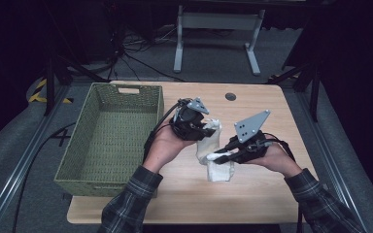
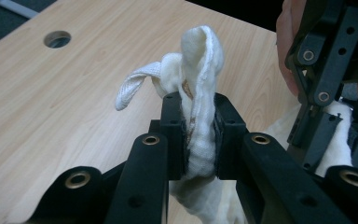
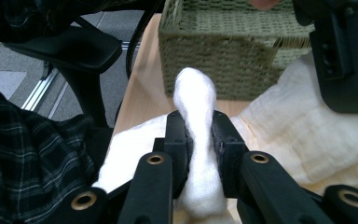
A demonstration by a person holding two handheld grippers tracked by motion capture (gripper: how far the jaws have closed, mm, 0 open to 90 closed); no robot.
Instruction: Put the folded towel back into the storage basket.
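A white cloth (image 1: 212,145) hangs over the middle of the wooden table (image 1: 252,194), held up by both grippers. My left gripper (image 1: 209,127) is shut on its upper corner; in the left gripper view the cloth (image 2: 200,93) is pinched between the pads and a folded edge sticks up past them. My right gripper (image 1: 216,157) is shut on a lower corner; in the right gripper view a bunched fold of the cloth (image 3: 196,112) rises between the jaws. The rest of the cloth sags beneath and behind.
A green woven basket (image 1: 109,138) stands on the left part of the table, seen close in the right gripper view as the basket (image 3: 223,51). A round cable hole (image 1: 230,96) sits at the table's far edge. Dark floor, cables and a white frame lie beyond.
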